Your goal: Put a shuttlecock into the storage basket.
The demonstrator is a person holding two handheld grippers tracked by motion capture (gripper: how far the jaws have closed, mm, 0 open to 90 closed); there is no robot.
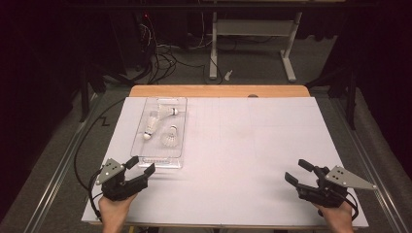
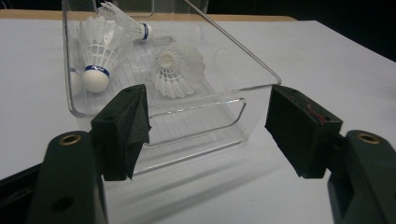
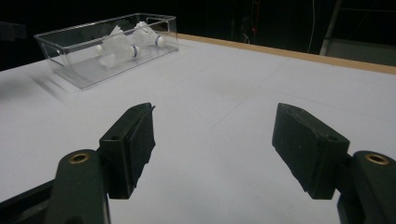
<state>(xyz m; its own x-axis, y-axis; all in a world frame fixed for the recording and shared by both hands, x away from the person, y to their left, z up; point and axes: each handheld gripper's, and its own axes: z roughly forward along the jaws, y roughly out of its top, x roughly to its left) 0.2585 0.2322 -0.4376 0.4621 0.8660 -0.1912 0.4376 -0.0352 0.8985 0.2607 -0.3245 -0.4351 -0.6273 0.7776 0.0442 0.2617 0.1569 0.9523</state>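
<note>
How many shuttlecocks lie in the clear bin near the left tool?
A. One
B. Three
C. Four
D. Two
B: three shuttlecocks, at and, lie inside the clear bin, just ahead of the open left tool.

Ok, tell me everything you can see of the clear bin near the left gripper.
The clear bin is a long, transparent, open-topped plastic box with a ribbed floor and cut-out handles in its short ends. It sits flat on the white table, left of centre. Three white shuttlecocks lie inside. The left gripper, jaws open, is at its near end; contact can't be told.
</note>
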